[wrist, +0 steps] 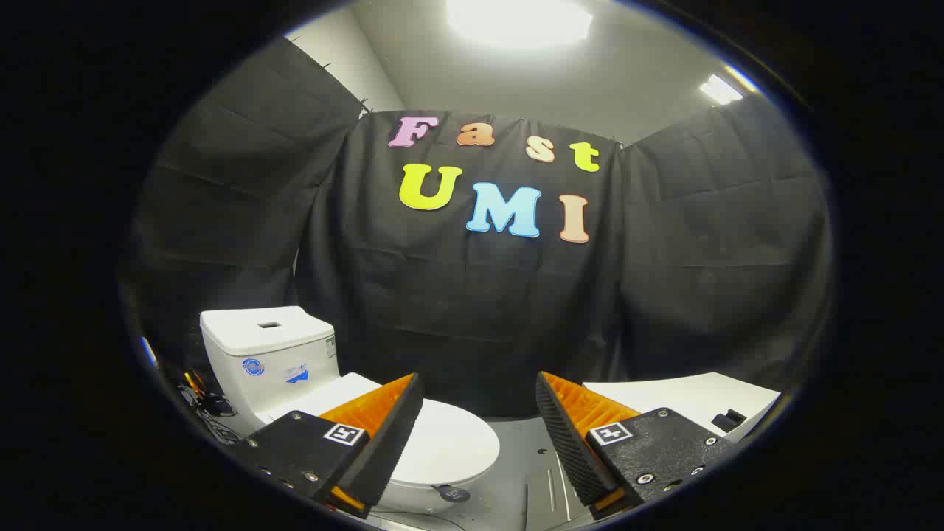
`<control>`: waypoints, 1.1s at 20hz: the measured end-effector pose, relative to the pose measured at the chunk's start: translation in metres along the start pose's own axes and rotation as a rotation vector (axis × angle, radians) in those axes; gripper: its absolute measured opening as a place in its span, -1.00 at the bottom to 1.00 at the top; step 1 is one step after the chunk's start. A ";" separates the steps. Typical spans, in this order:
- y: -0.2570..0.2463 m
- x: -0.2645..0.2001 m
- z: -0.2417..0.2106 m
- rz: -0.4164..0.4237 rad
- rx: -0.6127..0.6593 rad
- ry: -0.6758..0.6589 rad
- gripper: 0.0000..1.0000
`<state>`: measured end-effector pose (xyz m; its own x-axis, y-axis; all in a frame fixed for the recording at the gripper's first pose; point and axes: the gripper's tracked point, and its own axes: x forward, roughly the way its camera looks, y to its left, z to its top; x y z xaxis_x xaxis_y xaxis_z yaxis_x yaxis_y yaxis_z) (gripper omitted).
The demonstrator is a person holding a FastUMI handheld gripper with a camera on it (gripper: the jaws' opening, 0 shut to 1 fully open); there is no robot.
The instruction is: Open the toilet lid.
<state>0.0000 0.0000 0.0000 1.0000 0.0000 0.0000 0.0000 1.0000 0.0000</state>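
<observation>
**Tool spread wide above a closed toilet**

The tool (479,413) sits nearest, its two fingers set well apart and grasping nothing; the gap between them is empty air. Each finger carries a ribbed inner pad and a small square marker on its upper block.

Just ahead of the fingers, and partly hidden behind the left finger (376,435), lies the toilet lid (450,442). It is white, rounded and lies flat down over the bowl, so the toilet is still closed. The lid's front curve reaches into the space between the fingers, closer to the left one; whether that finger touches it cannot be told. A small dark round tag (451,493) sits at the bowl's front edge, below the lid.

Behind the lid, beyond the left finger, rises the white cistern (269,354), boxy, with a rectangular button slot on top and two stickers on its face. Dark cables (203,409) lie on the floor beside its base.

Beyond the right finger (571,435) stands a white flat-topped unit (686,398) with a dark part at its near corner. The grey floor (520,450) shows between the fingers.

Farthest off, black cloth (472,317) forms the booth wall, with a bright ceiling light (520,18) overhead.
</observation>
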 end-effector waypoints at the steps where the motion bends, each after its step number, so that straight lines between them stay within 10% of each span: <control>1: 0.000 0.001 -0.001 0.000 0.000 0.001 0.89; 22: -0.010 0.001 -0.004 -0.018 0.034 0.012 0.90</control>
<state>0.0011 -0.0099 -0.0038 0.9998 -0.0178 -0.0127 0.0182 0.9993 0.0337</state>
